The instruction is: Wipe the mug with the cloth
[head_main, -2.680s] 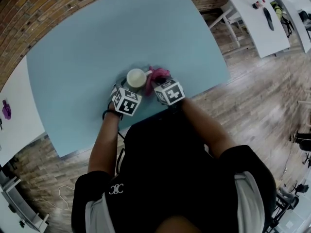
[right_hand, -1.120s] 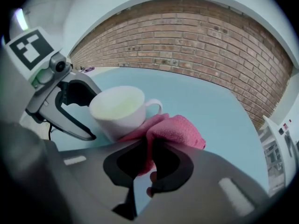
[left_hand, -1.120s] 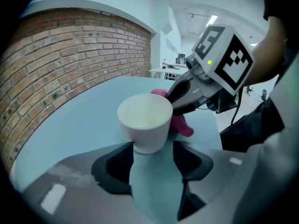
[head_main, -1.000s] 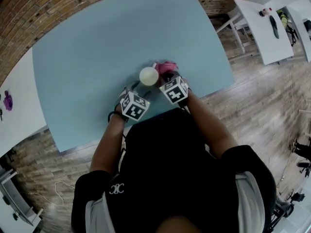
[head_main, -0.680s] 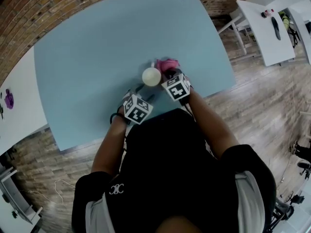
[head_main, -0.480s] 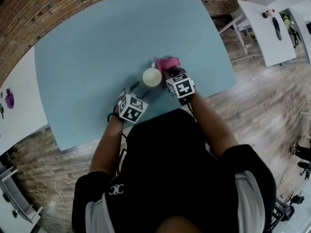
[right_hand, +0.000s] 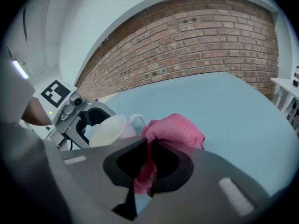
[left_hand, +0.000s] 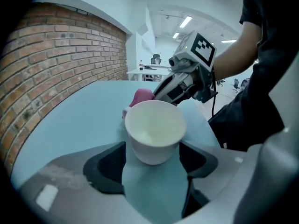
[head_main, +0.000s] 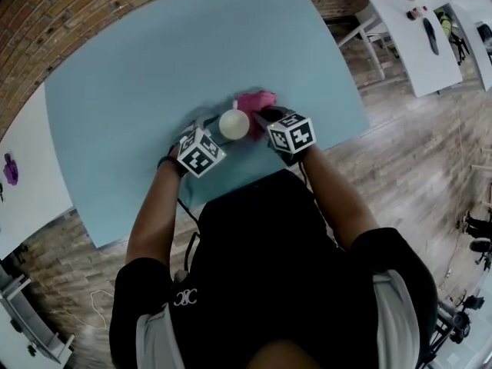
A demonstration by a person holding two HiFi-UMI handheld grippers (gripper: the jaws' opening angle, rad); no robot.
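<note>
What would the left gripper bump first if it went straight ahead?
The white mug, already between the left gripper's jaws, which have just been opening; contact is unclear.

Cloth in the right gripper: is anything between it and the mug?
Nothing visible does. The pink cloth, pinched in the right gripper, sits right beside the mug, on its handle side, with no object between them.

Lit evenly and softly, with only faint shadows on the surface (head_main: pixel 138 75). Bent strongly at the edges, dark in the corners. Brightest behind, at glowing ceiling strips (left_hand: pixel 186 21). Slightly soft on the near fingers (left_hand: pixel 103 166).
</note>
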